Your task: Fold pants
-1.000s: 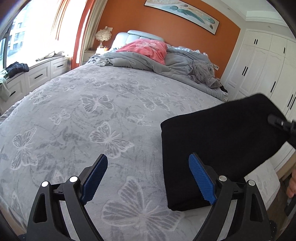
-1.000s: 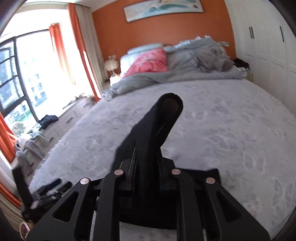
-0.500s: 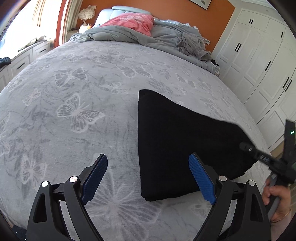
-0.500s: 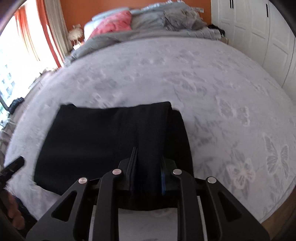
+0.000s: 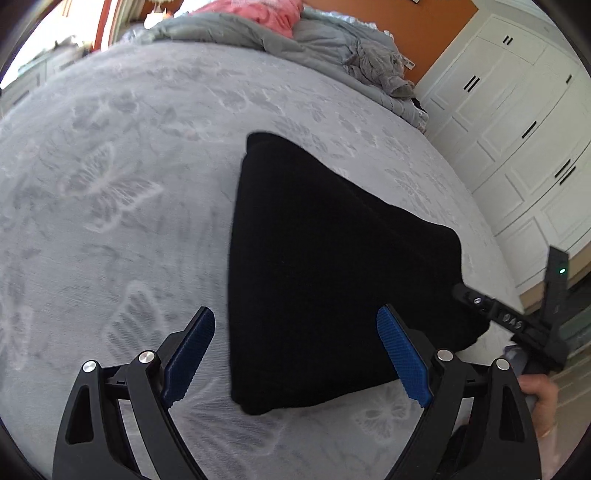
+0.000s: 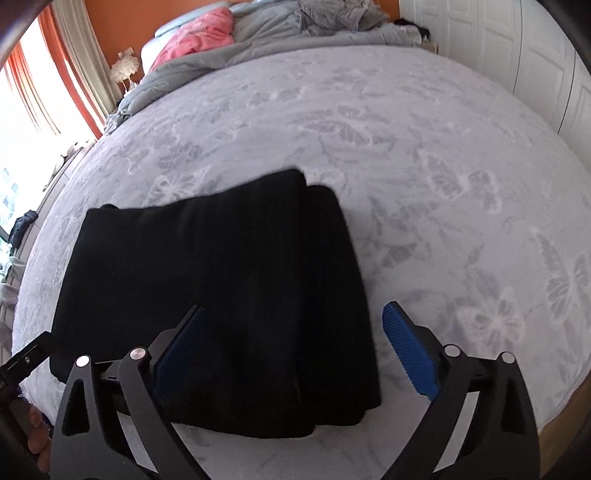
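Observation:
The black pants (image 5: 325, 273) (image 6: 221, 280) lie folded in a flat stack on the grey butterfly bedspread (image 5: 110, 184) (image 6: 424, 166), near the bed's front edge. My left gripper (image 5: 295, 328) hangs open over the stack's near left corner, its blue pads apart and touching nothing. My right gripper (image 6: 291, 325) is opening, its jaws wide over the stack's near right part, the cloth lying loose between them and no pad pressing on it. The right gripper's body (image 5: 517, 321) shows at the stack's right edge in the left wrist view.
A rumpled grey duvet (image 5: 332, 40) (image 6: 295, 33) and a pink pillow (image 5: 266, 11) (image 6: 199, 37) lie at the head of the bed. White wardrobe doors (image 5: 517, 129) stand to the right, orange curtains and a window (image 6: 44, 92) to the left. A hand (image 5: 539, 398) grips the right tool.
The right gripper brought the lifted pants end down onto the stack and then opened, letting go of the cloth. Both grippers sank closer to the bed and tilted further down.

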The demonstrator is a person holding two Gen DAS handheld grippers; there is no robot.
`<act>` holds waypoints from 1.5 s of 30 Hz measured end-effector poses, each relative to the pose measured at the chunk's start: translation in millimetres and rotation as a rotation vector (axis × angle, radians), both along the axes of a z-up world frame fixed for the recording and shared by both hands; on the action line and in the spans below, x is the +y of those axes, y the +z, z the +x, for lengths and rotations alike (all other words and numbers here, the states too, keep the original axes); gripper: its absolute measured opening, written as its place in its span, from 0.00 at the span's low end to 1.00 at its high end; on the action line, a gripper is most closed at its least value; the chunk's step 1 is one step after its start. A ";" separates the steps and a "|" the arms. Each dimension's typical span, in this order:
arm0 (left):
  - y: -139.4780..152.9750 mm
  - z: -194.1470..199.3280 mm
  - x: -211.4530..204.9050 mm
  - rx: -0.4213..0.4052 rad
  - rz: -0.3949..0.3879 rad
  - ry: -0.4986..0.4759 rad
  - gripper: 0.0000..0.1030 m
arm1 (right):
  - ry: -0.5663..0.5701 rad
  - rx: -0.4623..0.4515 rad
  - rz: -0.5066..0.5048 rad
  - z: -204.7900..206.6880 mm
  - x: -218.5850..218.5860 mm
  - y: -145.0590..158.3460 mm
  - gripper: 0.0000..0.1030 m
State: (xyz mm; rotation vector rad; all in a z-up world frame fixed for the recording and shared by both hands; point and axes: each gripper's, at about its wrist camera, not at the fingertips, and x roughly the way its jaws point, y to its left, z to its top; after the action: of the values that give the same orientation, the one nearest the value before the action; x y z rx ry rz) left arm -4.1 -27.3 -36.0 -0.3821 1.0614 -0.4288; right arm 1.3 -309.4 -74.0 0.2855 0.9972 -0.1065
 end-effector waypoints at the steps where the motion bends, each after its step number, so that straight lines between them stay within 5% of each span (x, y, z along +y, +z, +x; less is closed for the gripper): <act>1: -11.2 8.0 -1.4 0.059 -0.056 -0.011 0.85 | -0.015 0.018 0.046 1.1 -3.1 -11.1 0.91; 2: -22.6 15.3 -2.4 0.110 -0.106 -0.019 0.85 | -0.037 0.005 0.101 -0.9 -6.9 -17.1 0.88; 4: -42.3 25.3 3.4 0.160 -0.227 0.001 0.71 | -0.060 -0.013 0.212 -3.1 -13.0 -18.9 0.43; 5: -41.5 26.0 8.8 0.154 -0.223 0.029 0.41 | -0.057 -0.027 0.223 -4.3 -12.4 -10.3 0.35; 8: -14.0 23.3 26.8 0.127 -0.304 0.010 0.28 | 0.028 -0.123 0.283 -10.4 4.4 36.8 0.31; 13: 66.6 -24.7 68.6 -0.072 -0.151 0.064 0.33 | 0.239 -0.266 0.260 -34.8 64.6 103.8 0.38; 14: 69.2 -34.7 78.7 -0.061 -0.102 0.093 0.41 | 0.250 -0.260 0.248 -37.0 70.6 98.2 0.42; 15: 65.5 -43.4 85.9 -0.047 -0.060 0.110 0.46 | 0.255 -0.233 0.229 -37.1 76.1 83.7 0.60; 16: 56.9 -50.3 89.3 -0.032 0.004 0.114 0.63 | 0.251 -0.190 0.182 -36.3 80.9 62.6 0.68; 19: 32.0 -64.2 95.0 -0.018 0.230 0.194 0.64 | 0.160 -0.061 -0.016 -46.3 84.2 6.6 0.57; 22: 40.1 -75.2 111.2 -0.057 0.175 0.250 0.66 | 0.174 -0.151 0.166 -65.6 77.1 24.5 0.57; 26: 50.5 -73.6 112.7 -0.120 0.161 0.288 0.72 | 0.229 -0.161 0.126 -37.2 97.8 43.2 0.63; 32: 36.7 -52.5 89.4 -0.113 0.274 0.274 0.74 | 0.245 -0.051 0.140 20.7 117.7 3.0 0.64; 35: 21.6 -50.6 89.3 -0.082 0.282 0.258 0.74 | 0.241 -0.074 0.141 20.4 122.0 0.6 0.29; 38: 9.5 -47.4 90.6 -0.043 0.308 0.259 0.74 | 0.265 -0.195 0.159 3.6 121.5 49.6 0.06; 41: 4.7 -45.9 90.9 -0.029 0.313 0.257 0.77 | 0.286 -0.222 0.060 1.8 124.6 63.2 0.08; 44: 2.4 -43.4 88.6 -0.025 0.315 0.257 0.78 | 0.216 -0.056 -0.067 17.6 117.0 16.2 0.20; 45: 1.7 -42.2 87.4 -0.023 0.316 0.252 0.78 | 0.190 -0.052 -0.008 12.7 108.2 8.5 0.23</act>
State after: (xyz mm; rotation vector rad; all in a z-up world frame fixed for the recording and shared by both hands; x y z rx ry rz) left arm -46.3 60.1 -34.3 -0.2239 1.0235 -0.0379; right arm 14.0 -201.2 -65.4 0.1841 0.9675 0.0696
